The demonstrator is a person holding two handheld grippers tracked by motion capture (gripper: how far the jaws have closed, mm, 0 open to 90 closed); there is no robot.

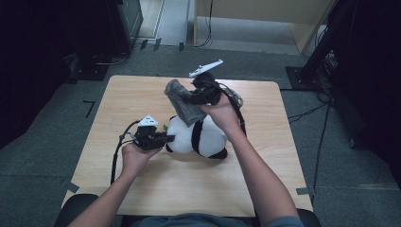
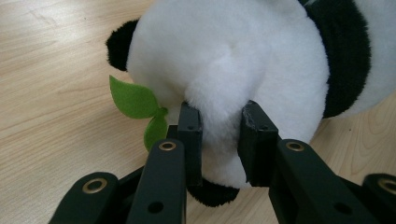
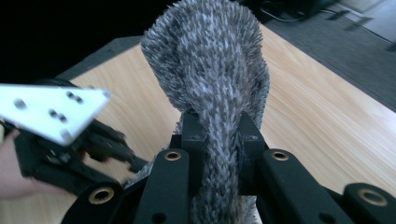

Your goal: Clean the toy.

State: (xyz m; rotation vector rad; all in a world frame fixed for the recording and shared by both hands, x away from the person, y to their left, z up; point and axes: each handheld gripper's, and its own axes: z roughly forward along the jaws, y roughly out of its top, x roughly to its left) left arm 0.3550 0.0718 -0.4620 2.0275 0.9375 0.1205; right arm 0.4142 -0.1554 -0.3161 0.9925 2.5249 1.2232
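I am working over a pale wood-grain tabletop [image 1: 142, 94] standing on grey carpet [image 1: 47, 123], with dark equipment lining both sides of the room and cables trailing across the floor. A plush panda [image 1: 198, 137] is lying near the tabletop's middle: white body, black limbs, a green felt leaf [image 2: 135, 100] beside its head. My left gripper [image 1: 163, 138] is pinching the white fur, jaws clamped on the plush panda. My right gripper [image 1: 189, 100] is holding a fuzzy grey cloth [image 1: 182, 101] above the panda, jaws closed tight on its fabric, the lower end touching the toy.
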